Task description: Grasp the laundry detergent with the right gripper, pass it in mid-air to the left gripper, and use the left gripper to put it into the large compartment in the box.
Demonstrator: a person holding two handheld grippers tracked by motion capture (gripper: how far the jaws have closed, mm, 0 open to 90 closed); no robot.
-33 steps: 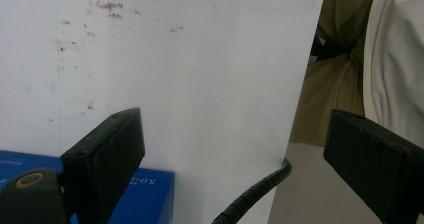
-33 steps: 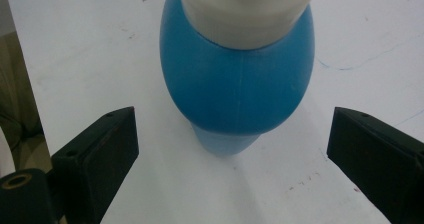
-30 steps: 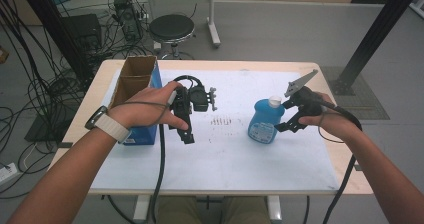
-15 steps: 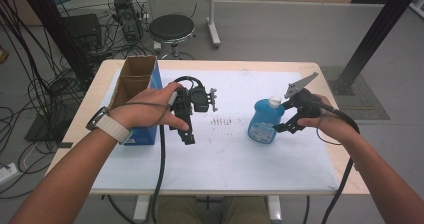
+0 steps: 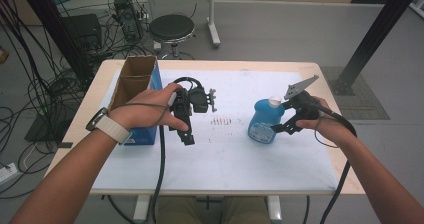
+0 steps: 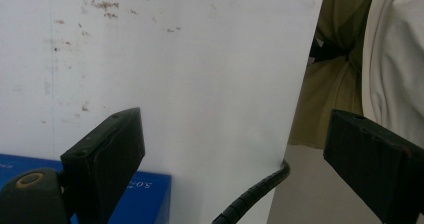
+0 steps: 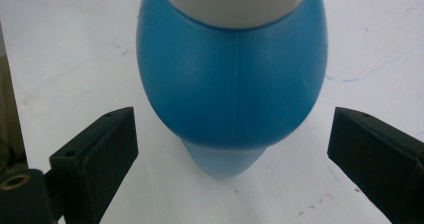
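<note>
Gaping wide beside blue bottle [image 7: 231, 79]: right tool [image 7: 232, 149].

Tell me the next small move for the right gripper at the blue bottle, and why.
Probably ease the right gripper a little further forward, then close it. In the right gripper view the blue bottle stands centred between the wide-open jaws, with clear gaps on both sides, and its widest part lies just ahead of them. The left gripper hangs open over the table, holding nothing.
</note>
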